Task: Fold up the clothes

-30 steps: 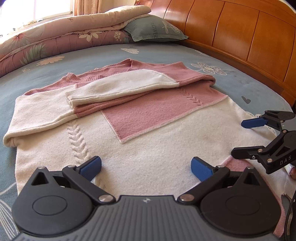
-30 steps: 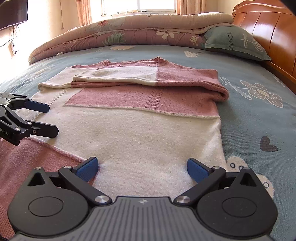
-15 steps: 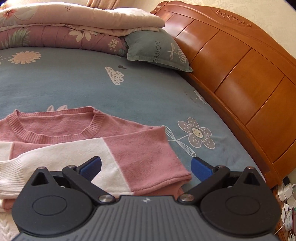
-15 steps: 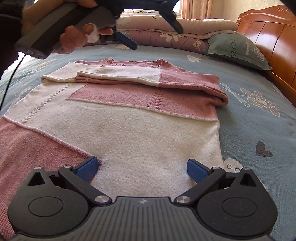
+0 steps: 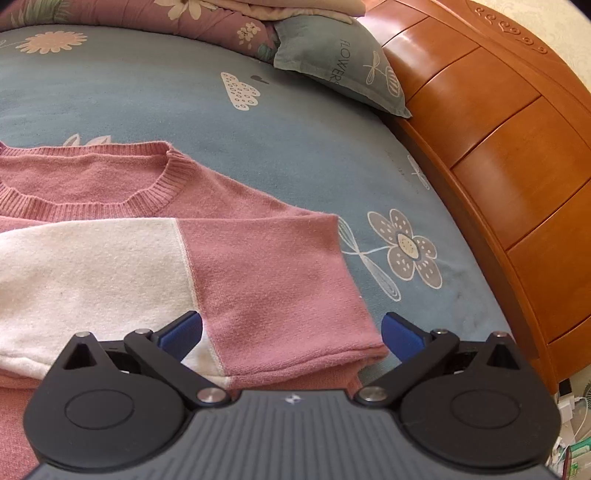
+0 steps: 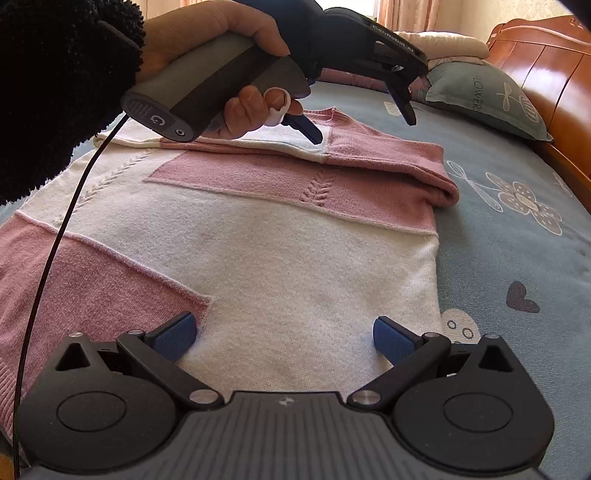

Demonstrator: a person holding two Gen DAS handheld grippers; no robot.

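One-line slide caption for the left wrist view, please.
Open left gripper poised over the folded pink sleeve of a sweater on the bed.

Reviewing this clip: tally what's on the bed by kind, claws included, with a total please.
Sweaters: 1, pink-and-white sweater
Pillows: 1, grey-green pillow
Folded quilts: 1, floral quilt
Claws: 2, left claw and right claw, both open
Total: 5

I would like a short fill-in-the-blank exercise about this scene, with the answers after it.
1. The sweater lies on a ____.
2. Both sleeves are folded across the ____ of the sweater.
3. The left gripper and the right gripper both have their jaws ____.
4. The pillow rests against the wooden ____.

Missing words: bed; chest; open; headboard
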